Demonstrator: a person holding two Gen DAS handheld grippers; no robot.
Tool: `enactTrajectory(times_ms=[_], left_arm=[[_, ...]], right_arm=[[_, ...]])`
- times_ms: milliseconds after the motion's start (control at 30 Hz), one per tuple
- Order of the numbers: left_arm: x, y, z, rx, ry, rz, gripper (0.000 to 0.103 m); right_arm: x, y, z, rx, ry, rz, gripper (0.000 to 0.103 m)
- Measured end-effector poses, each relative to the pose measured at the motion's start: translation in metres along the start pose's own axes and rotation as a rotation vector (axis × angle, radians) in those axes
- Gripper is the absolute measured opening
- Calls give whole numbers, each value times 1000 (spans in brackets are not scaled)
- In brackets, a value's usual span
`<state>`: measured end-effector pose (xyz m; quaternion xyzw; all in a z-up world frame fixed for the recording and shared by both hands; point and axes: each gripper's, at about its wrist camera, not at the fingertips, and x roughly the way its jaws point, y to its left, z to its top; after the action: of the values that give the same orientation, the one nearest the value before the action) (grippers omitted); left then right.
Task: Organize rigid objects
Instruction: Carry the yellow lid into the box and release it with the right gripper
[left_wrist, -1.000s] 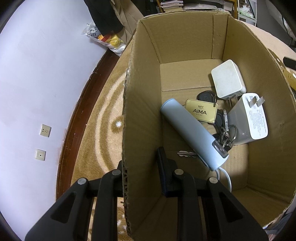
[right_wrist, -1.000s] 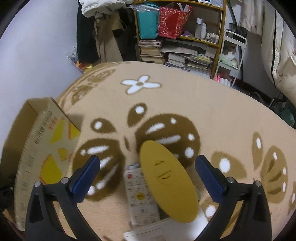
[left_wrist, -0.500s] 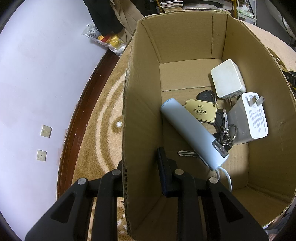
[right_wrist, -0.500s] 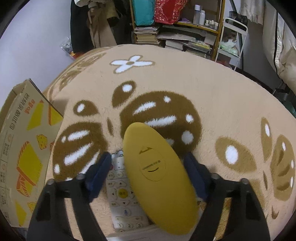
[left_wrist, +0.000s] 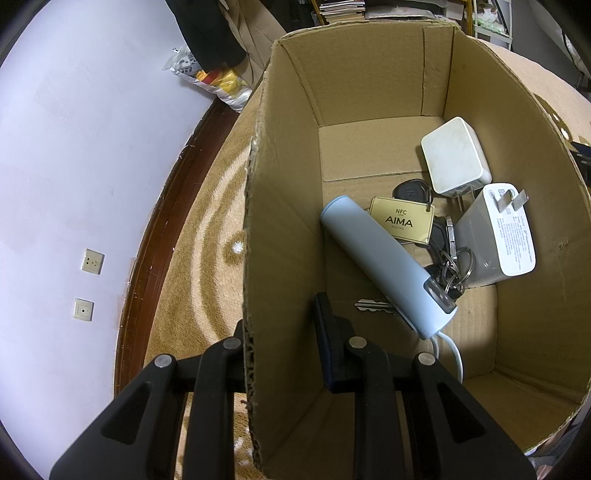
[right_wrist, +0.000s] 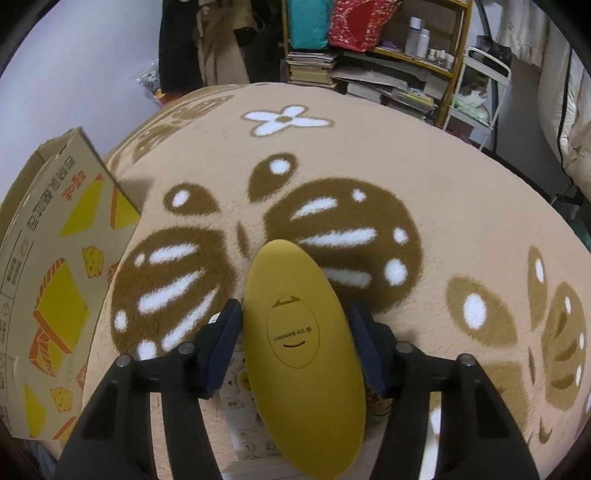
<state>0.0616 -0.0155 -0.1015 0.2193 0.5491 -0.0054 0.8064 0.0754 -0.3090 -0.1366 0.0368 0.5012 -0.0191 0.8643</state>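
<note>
My left gripper (left_wrist: 284, 328) is shut on the near left wall of an open cardboard box (left_wrist: 280, 221), one finger inside and one outside. In the box lie a pale blue cylinder (left_wrist: 384, 258), a gold AIMA tag with keys (left_wrist: 402, 219) and two white chargers (left_wrist: 456, 160) (left_wrist: 498, 236). My right gripper (right_wrist: 295, 332) is shut on a yellow oval case (right_wrist: 295, 332) and holds it just above the rug. A white remote (right_wrist: 240, 398) lies under it. The box (right_wrist: 55, 280) also stands at the left of the right wrist view.
A tan rug with brown butterfly and white flower patterns (right_wrist: 332, 166) covers the floor. Shelves with books and bags (right_wrist: 369, 55) stand at the back. A white wall with sockets (left_wrist: 92, 258) and a dark baseboard run left of the box.
My right gripper has closed from wide open onto the yellow case. The left gripper and the box have not moved.
</note>
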Motion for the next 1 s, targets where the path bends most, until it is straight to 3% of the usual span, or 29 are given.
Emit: enactTrajectory(times_ms=[500,1000], left_arm=[[0,-1,0,0,0,1,22],[0,0,0,-1,1,0,22]], right_arm=[[-1,11,-3,-13,-18,-23,59],[-51,31,9,58,-154,100,59]])
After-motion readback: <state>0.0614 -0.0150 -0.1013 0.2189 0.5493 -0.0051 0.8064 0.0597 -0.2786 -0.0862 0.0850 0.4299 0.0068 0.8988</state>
